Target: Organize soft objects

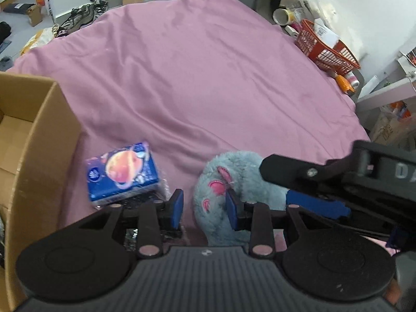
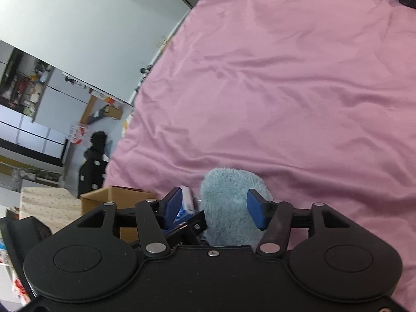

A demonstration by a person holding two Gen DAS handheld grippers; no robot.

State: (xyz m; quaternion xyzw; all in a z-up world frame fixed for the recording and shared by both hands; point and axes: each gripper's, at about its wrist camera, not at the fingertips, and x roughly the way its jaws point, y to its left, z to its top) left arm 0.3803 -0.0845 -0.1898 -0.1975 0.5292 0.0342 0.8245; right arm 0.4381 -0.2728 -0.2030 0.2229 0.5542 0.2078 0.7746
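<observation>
A blue-grey plush toy [image 1: 234, 179] with pink paw pads lies on the pink sheet [image 1: 208, 78], near its front edge. My left gripper [image 1: 205, 208] is open; its right finger touches the plush's left side and nothing is between the pads. To the left lies a blue tissue pack [image 1: 122, 174] printed with a planet. My right gripper [image 1: 275, 182] comes in from the right and straddles the plush. In the right wrist view the right gripper [image 2: 215, 208] is open, with the plush [image 2: 228, 208] between its fingers, against the right pad. The tissue pack [image 2: 187, 200] peeks out behind the left pad.
An open cardboard box [image 1: 39, 143] stands at the left, also seen as the cardboard box [image 2: 117, 200] beyond the tissue pack. An orange basket [image 1: 325, 49] with bottles and cups sits at the bed's far right. Shoes and boxes lie on the floor beyond.
</observation>
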